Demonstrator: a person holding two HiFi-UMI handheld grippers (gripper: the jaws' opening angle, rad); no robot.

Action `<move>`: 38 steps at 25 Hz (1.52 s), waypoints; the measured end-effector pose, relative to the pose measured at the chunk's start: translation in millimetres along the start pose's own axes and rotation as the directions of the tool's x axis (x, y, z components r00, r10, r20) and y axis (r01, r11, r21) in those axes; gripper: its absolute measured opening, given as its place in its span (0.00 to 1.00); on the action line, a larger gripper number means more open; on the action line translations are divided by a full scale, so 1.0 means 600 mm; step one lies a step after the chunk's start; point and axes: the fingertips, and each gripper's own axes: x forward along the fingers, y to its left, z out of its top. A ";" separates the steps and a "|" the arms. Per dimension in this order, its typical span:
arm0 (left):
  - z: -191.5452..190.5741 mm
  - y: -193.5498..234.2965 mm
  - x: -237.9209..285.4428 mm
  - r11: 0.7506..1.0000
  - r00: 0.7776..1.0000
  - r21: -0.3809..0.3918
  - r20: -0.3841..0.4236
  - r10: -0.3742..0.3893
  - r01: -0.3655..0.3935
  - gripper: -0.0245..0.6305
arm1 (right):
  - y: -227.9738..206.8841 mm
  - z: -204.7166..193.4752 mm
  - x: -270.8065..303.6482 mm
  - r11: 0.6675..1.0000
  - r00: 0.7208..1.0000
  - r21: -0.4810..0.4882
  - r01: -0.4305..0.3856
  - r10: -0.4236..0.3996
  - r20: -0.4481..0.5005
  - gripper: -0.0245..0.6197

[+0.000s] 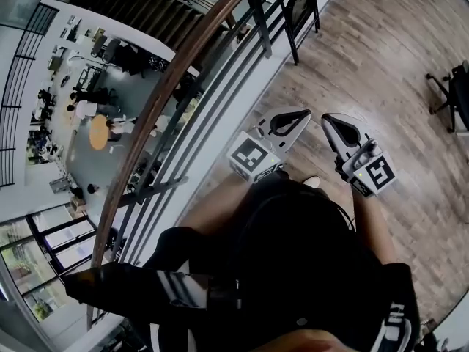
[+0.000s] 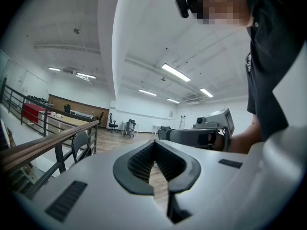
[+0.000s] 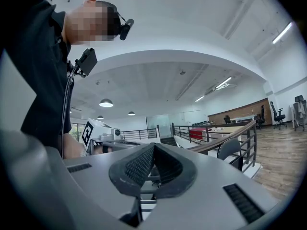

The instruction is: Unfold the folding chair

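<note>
Head view: left gripper [image 1: 299,116] and right gripper [image 1: 331,121] held level at the person's waist, apparently in transit toward the dark chair [image 1: 300,9], likely the folding one, at 12 o'clock by the railing [image 1: 183,72], well apart.

Left gripper view: jaws fully closed, holding nothing; chair at 8 o'clock.

Right gripper view: jaws closed, empty; chair at 4 o'clock.

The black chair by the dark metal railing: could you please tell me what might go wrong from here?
The black chair stands beside the wooden-topped metal railing above a drop, so unfolding it may hit the bars. The left gripper and right gripper are shut; unopened, they would only shove it.
</note>
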 end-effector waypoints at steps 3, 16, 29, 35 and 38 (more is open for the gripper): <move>-0.002 0.014 -0.010 1.000 1.000 -0.003 -0.001 -0.009 0.009 0.04 | 0.004 -0.003 0.023 1.000 1.000 0.001 -0.003 0.003 -0.005 0.05; 0.004 0.107 -0.021 0.999 0.998 0.003 0.024 -0.051 0.051 0.04 | -0.025 -0.010 0.123 0.999 0.999 -0.004 0.036 -0.036 -0.001 0.05; 0.006 0.170 0.089 1.000 1.000 -0.017 0.022 -0.017 0.017 0.04 | -0.166 -0.018 0.111 0.999 0.999 0.028 0.028 -0.028 0.025 0.05; 0.024 0.197 0.194 1.000 1.000 -0.001 0.020 0.019 -0.019 0.04 | -0.261 0.008 0.102 0.999 0.998 0.020 -0.043 0.042 0.042 0.05; 0.030 0.211 0.257 0.999 0.999 -0.007 0.016 0.043 -0.043 0.04 | -0.311 0.018 0.093 0.996 0.995 0.020 -0.092 0.091 0.048 0.05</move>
